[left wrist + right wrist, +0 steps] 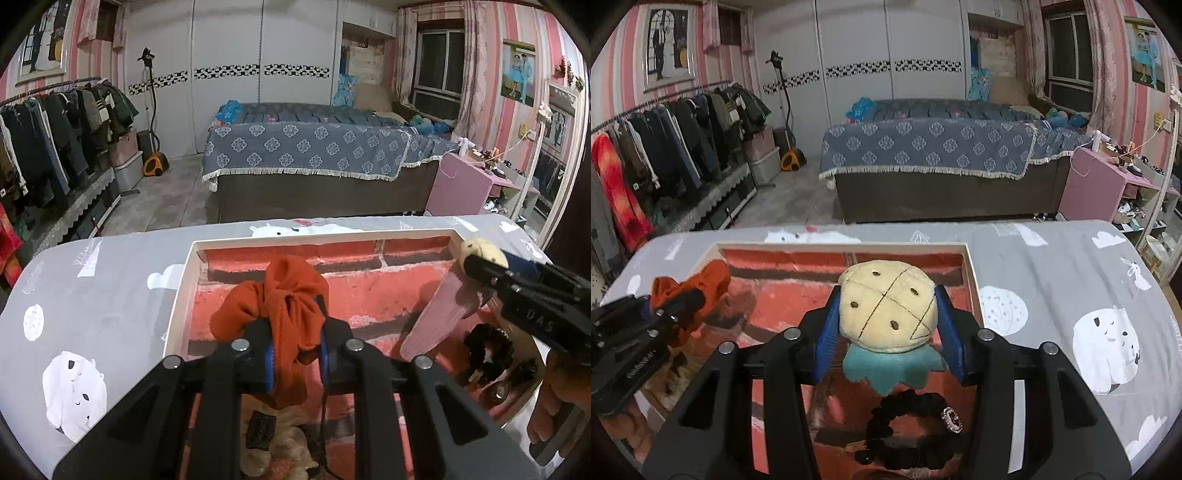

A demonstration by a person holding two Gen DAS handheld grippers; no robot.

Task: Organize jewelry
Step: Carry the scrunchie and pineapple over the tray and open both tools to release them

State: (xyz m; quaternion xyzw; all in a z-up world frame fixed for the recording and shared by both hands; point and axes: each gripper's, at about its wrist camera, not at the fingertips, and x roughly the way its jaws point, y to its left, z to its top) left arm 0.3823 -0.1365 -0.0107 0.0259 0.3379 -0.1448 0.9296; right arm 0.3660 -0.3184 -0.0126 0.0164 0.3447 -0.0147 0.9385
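Note:
My left gripper (pixel 295 332) is shut on an orange fabric scrunchie (pixel 284 295), which bunches up above the blue pads and hangs below them. It hovers over the left half of a shallow white-rimmed box (pixel 184 288) lined with a red brick pattern. My right gripper (pixel 886 295) is shut on a cream plush pineapple (pixel 886 310) with teal leaves, over the right half of the box (pixel 971 280). Each gripper shows in the other's view: the right gripper (pixel 487 266) at the right edge, the left gripper (pixel 665 310) at the left edge with the scrunchie (pixel 701 280).
A black scrunchie (pixel 905 413) with a rhinestone charm (pixel 952 419) lies in the box under the right gripper. A pale hair claw (pixel 280 443) lies in the box under the left gripper. The box sits on a grey bear-print cloth (pixel 1071 277). A hand (pixel 554 406) shows at the right.

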